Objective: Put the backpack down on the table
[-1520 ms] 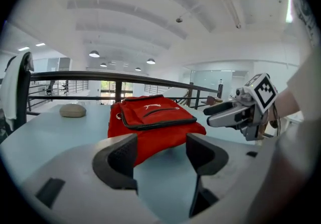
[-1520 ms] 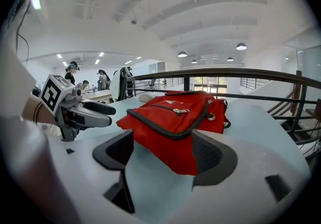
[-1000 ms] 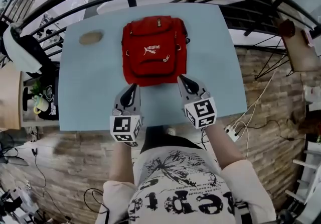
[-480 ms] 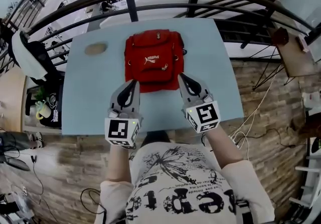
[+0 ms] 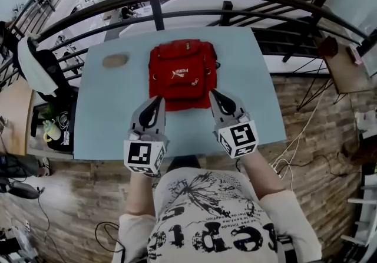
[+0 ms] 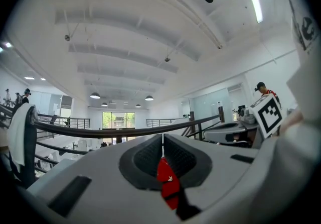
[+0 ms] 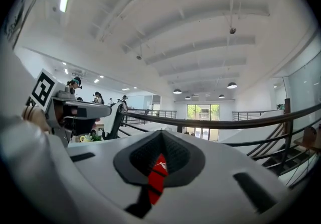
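The red fabric backpack (image 5: 181, 73) lies flat on the light blue table (image 5: 106, 120), midway along its far edge, with nothing gripping it. Compared with 1 second ago, the 2 grippers stand higher above the table. The left gripper (image 5: 158, 101) and the right gripper (image 5: 212, 92) point level over the backpack's near side, each with jaws pressed together and empty; only a red sliver of the bag shows beyond the pads. The backpack itself keeps its place, so I judge the task done and the hands withdrawing. A flat tan oval object (image 5: 115, 60) sits near the far left corner.
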